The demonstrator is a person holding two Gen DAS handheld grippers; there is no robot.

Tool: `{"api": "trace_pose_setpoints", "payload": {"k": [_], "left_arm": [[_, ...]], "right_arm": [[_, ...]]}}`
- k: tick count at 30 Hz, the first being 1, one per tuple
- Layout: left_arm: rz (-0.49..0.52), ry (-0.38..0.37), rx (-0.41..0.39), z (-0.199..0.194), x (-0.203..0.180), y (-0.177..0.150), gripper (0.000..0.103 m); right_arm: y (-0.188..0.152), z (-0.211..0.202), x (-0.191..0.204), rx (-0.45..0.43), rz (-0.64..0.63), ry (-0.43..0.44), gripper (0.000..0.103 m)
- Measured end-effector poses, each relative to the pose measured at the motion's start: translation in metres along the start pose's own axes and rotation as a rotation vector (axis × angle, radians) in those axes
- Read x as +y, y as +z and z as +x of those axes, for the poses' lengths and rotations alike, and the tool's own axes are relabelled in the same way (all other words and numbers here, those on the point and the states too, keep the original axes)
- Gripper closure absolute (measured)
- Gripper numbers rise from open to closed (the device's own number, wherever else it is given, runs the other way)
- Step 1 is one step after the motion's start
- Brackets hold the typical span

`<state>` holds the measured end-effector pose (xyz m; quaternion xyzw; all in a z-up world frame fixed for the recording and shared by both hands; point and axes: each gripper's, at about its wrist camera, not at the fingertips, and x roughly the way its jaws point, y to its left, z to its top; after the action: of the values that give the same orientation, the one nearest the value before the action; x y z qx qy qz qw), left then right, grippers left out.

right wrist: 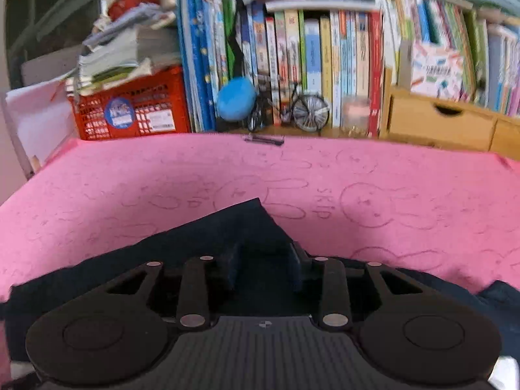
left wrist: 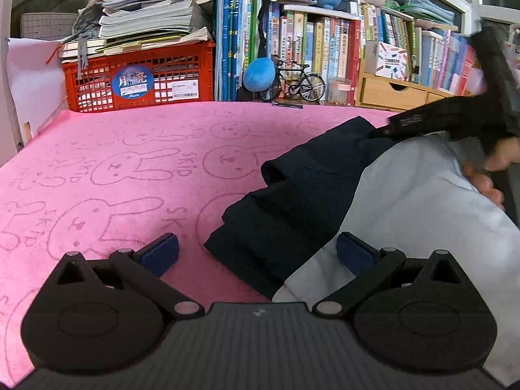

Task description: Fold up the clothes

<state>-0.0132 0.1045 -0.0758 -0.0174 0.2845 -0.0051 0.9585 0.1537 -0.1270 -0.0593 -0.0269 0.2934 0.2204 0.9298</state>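
The table is covered by a pink towel (left wrist: pixel 113 162) printed with rabbit outlines. On its near right part lies a garment in two colours: a dark navy part (left wrist: pixel 292 201), bunched in soft folds, and a pale grey-white part (left wrist: pixel 422 211) to the right of it.

The left gripper (left wrist: pixel 258 252) hangs low over the near edge of the garment with its jaws wide apart. Its left blue pad (left wrist: pixel 161 253) is over bare pink towel, and its right pad (left wrist: pixel 354 253) is over the pale cloth; the dark folds lie between them, and neither pad presses on anything.

The right gripper (right wrist: pixel 263 268) has its jaws drawn in narrow, with dark navy cloth (right wrist: pixel 234 227) bunched between the pads. The view is blurred, but the pads appear to be pinching the fabric, which rises to a peak just beyond them. In the left wrist view this gripper reaches in from the far right, a person's hand (left wrist: pixel 490 175) holding it just above the pale cloth.

Along the far edge of the table stand a red crate (left wrist: pixel 139 74) stacked with papers, a row of books (left wrist: pixel 312 48), a small model bicycle (left wrist: pixel 297 81), a blue plush toy (left wrist: pixel 258 73) and a wooden drawer box (left wrist: pixel 390 92).
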Motion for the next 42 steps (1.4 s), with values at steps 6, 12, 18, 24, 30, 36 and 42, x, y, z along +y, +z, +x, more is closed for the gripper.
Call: {"api": "trace_pose_setpoints", "payload": {"k": [6, 12, 18, 24, 30, 36, 42], "left_arm": [[-0.127, 0.038, 0.052, -0.026, 0.015, 0.021, 0.0], [0.022, -0.109, -0.071, -0.067, -0.053, 0.04, 0.0], [0.152, -0.301, -0.013, -0.062, -0.12, 0.027, 0.0], [0.177, -0.284, 0.07, -0.023, -0.124, 0.008, 0.0], [0.188, -0.274, 0.049, -0.029, -0.128, 0.001, 0.0], [0.21, -0.278, 0.032, -0.031, -0.128, -0.001, 0.0], [0.235, -0.296, 0.041, -0.032, -0.127, -0.001, 0.0]], "right_arm": [[-0.049, -0.108, 0.0, -0.21, -0.073, 0.16, 0.037], [-0.094, -0.139, -0.092, -0.179, 0.426, 0.052, 0.042], [-0.133, -0.152, -0.164, -0.198, 0.906, 0.162, 0.04], [-0.113, -0.127, -0.167, -0.207, 0.914, 0.189, 0.029], [-0.085, -0.1, -0.156, -0.167, 0.855, 0.155, 0.002], [-0.107, -0.109, -0.159, -0.155, 0.936, 0.157, 0.051], [-0.107, -0.09, -0.217, -0.196, 1.068, 0.053, 0.085]]}}
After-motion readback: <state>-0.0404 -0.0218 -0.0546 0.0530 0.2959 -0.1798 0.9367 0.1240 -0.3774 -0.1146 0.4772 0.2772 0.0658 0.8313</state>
